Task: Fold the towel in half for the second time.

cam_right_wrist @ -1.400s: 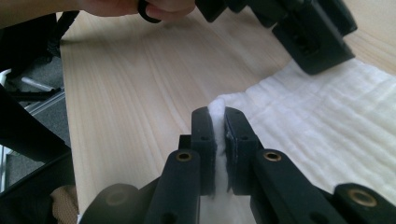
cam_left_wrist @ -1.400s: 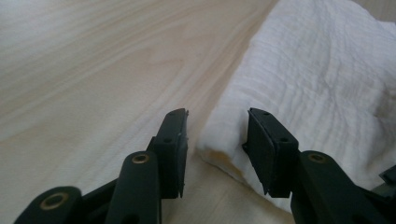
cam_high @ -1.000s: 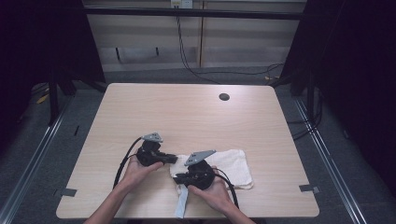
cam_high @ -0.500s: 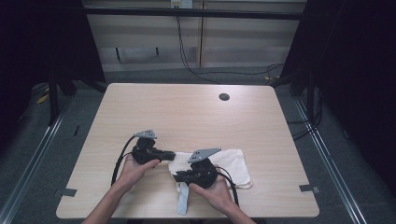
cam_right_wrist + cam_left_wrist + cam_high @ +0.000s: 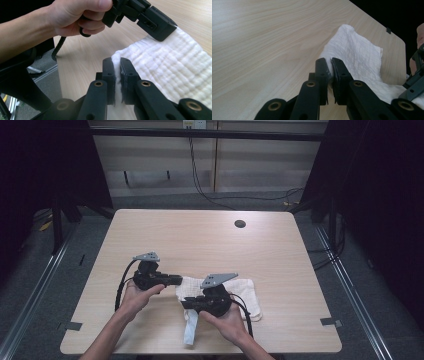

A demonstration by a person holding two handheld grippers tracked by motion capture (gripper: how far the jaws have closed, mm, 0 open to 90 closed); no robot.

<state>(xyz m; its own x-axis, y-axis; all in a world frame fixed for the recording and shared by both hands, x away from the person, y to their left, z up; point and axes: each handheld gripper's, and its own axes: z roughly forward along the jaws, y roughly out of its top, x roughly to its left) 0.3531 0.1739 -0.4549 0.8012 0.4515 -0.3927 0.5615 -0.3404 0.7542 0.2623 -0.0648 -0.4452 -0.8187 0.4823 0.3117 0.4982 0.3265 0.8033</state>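
— Where's the cloth [image 5: 240, 292]?

— White, near the desk's [image 5: 200, 240] front edge, right of middle, one end draped over that edge.

— And your grippers?

— My left gripper [image 5: 330, 71] pinches its left corner; my right gripper [image 5: 117, 67] pinches a fold near the front. Both jaw pairs are pressed on fabric.

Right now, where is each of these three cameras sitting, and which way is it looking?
High view: above the person's side, looking down on the table; both forearms and tongs show.
Left gripper view: rides the left tongs, looking along their jaws, which pinch the white cloth.
Right gripper view: rides the right tongs, facing the person's left hand.
All three share the cloth.
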